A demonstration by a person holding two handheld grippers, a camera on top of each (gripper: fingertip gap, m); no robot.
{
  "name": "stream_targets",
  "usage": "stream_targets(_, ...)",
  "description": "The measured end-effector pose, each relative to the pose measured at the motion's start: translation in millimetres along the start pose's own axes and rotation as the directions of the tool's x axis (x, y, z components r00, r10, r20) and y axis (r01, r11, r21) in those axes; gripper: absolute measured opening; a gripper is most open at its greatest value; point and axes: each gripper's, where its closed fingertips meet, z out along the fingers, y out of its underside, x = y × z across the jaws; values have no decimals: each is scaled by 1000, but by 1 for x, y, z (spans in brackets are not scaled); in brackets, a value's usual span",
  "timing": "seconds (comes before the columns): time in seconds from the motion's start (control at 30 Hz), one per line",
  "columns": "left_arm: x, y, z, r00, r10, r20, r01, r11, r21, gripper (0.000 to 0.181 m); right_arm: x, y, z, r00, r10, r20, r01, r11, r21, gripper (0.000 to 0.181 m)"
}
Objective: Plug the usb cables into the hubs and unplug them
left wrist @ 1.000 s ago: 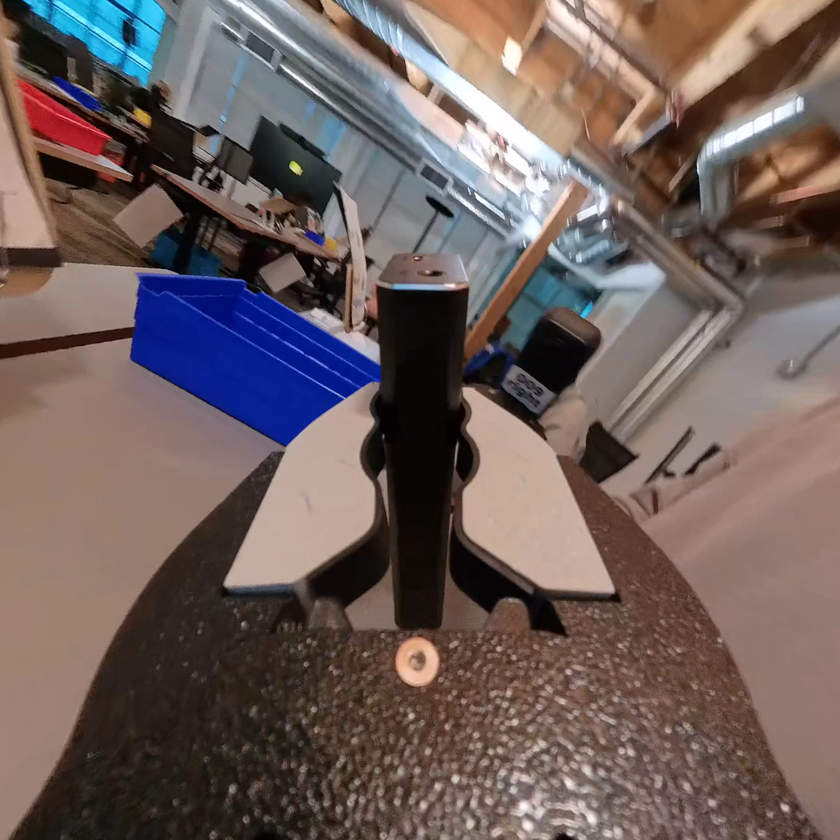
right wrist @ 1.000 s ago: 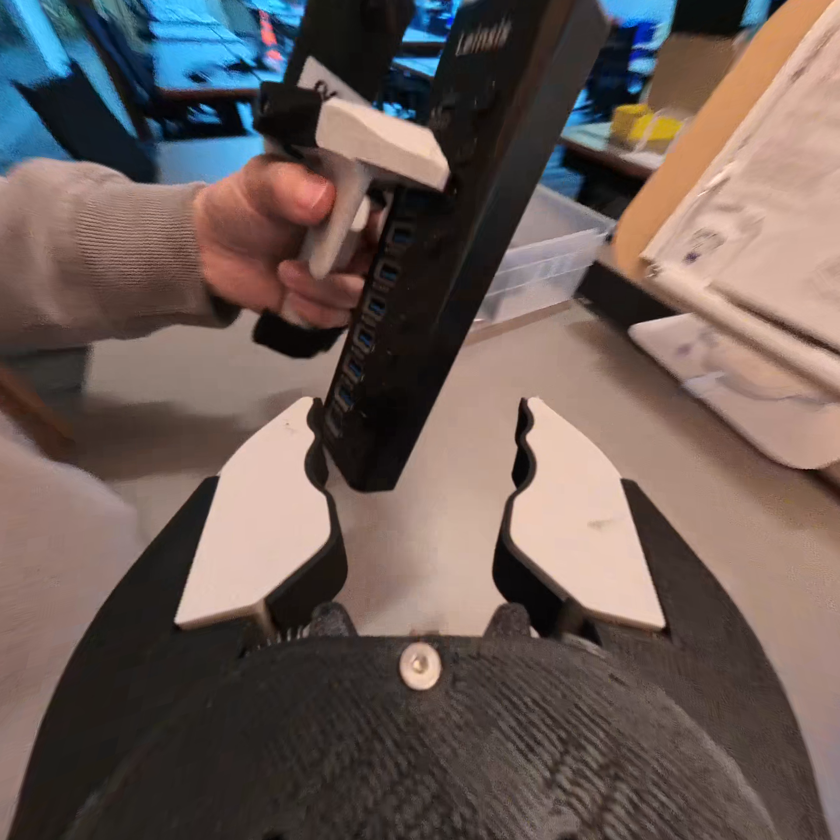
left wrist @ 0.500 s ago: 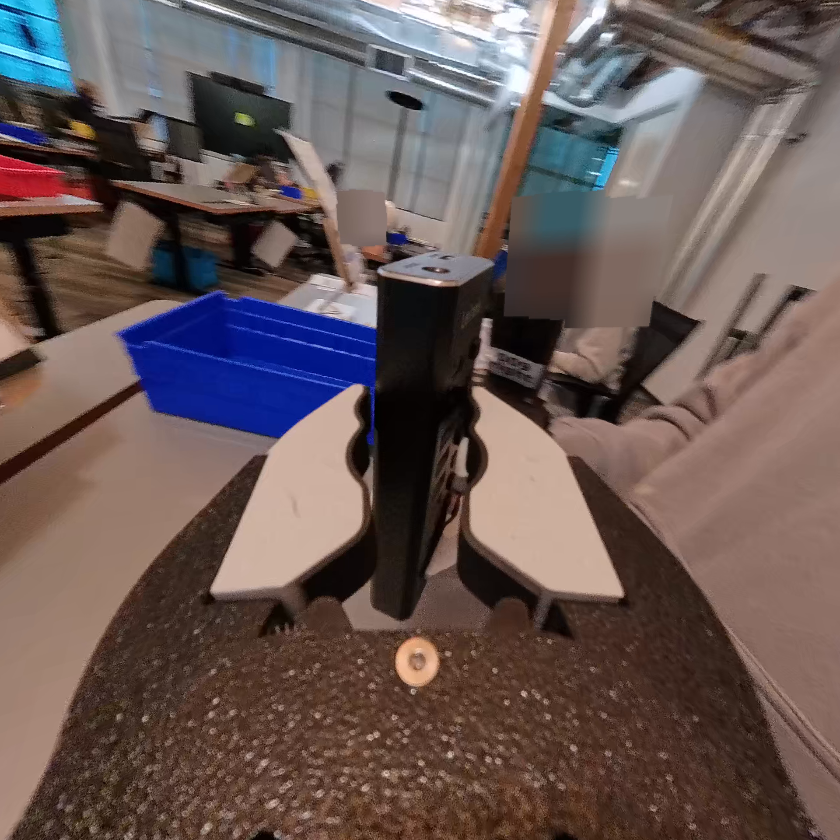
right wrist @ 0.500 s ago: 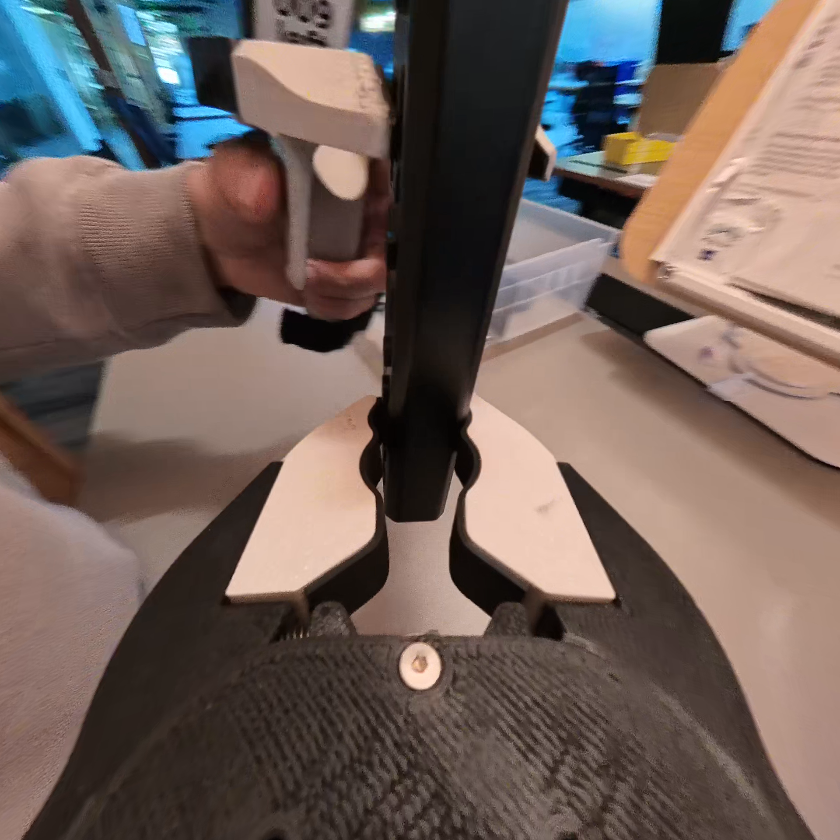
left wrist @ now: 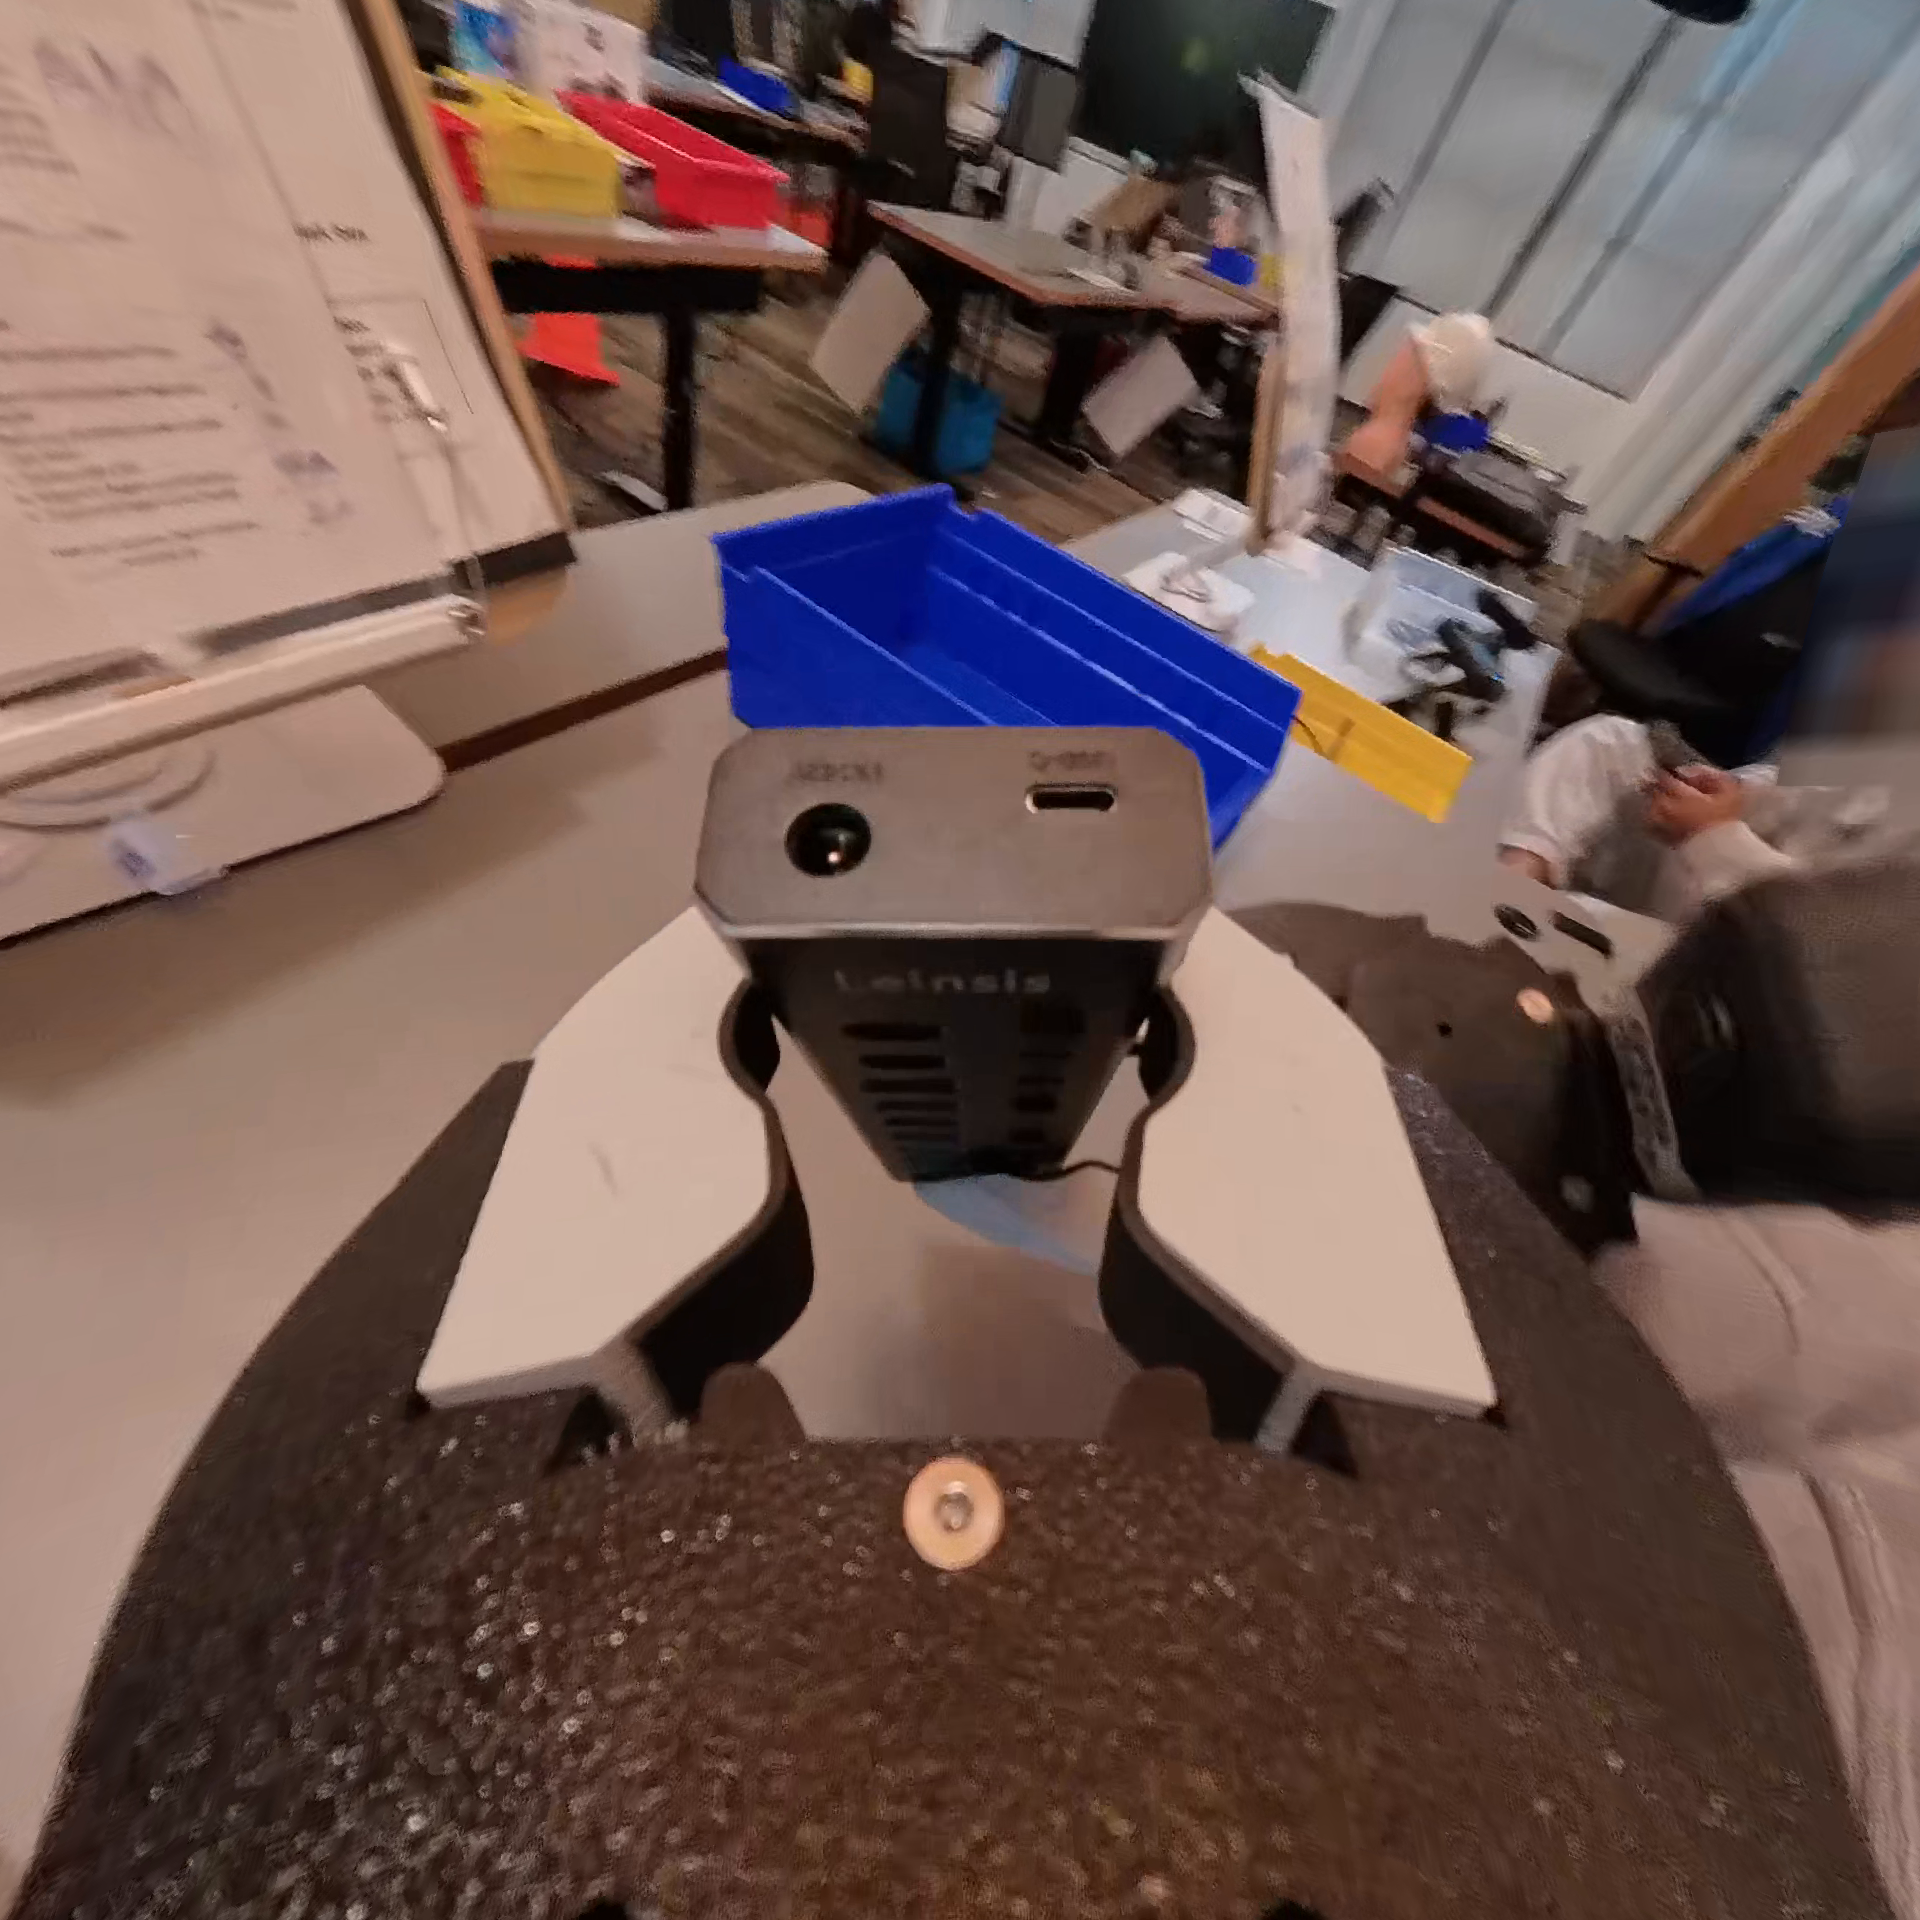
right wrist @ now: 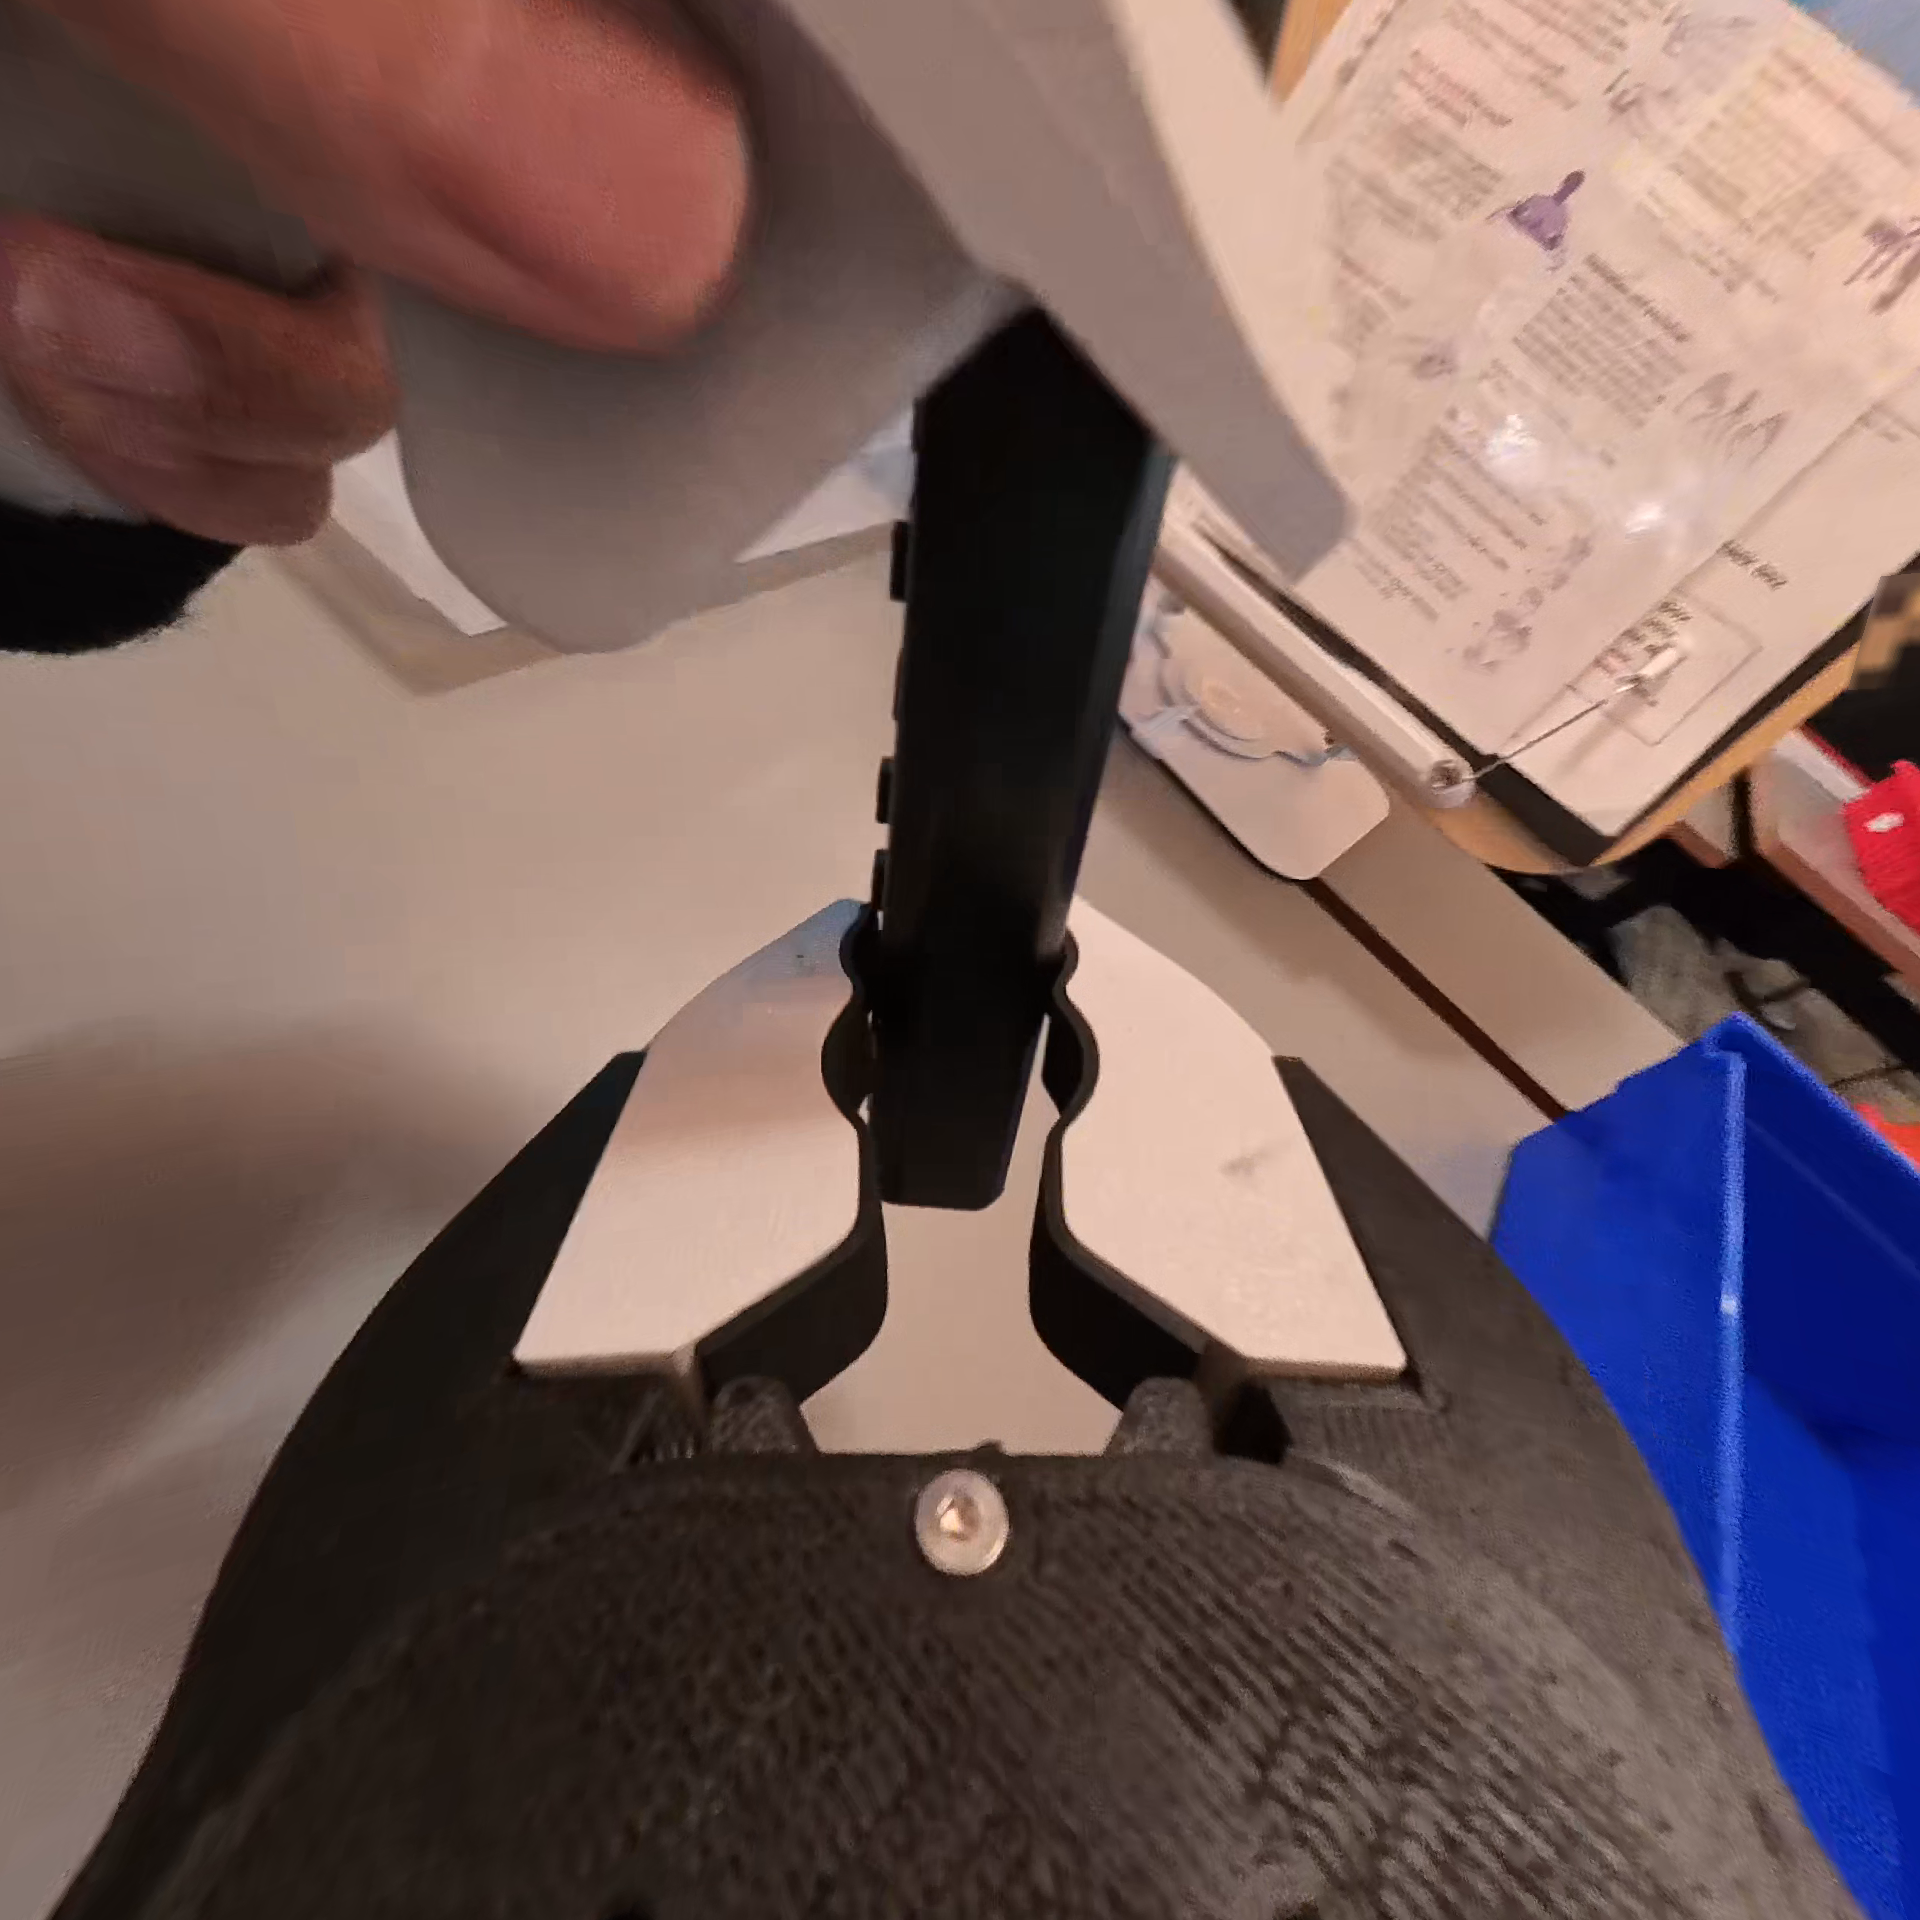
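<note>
Pinching the black hub (right wrist: 977, 862) near its lower end, the right gripper (right wrist: 961, 1029) has both fingers pressed against its narrow sides; the hub's upper length is hidden behind a blurred hand (right wrist: 343, 239) and grey handle. Around the hub's other end (left wrist: 951, 925) the left gripper (left wrist: 951, 1049) clamps its wider sides. Beyond the hub sits a blue bin (left wrist: 997, 644), partly cut off.

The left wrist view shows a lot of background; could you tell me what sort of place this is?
Probably a shared workshop or lab: rows of work tables, coloured storage bins on them, and a dark monitor by large windows.
</note>
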Motion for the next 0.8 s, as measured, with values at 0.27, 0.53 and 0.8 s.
stream_targets(0.27, 28, 21, -11, 904, 254, -345, -276, 961, -15, 68, -31, -18, -15, 830, 238, 504, -326, 941, 94, 83)
stream_targets(0.53, 66, 40, -8, 763, 358, -538, -410, 912, 24, 68, -64, -27, -23, 719, 149, 679, -295, 950, 104, 80)
stream_targets(0.8, 66, 47, -3, 782, 374, -499, -456, 889, -48, 70, -66, -17, -24, 730, 121, 673, -265, 957, 115, 72)
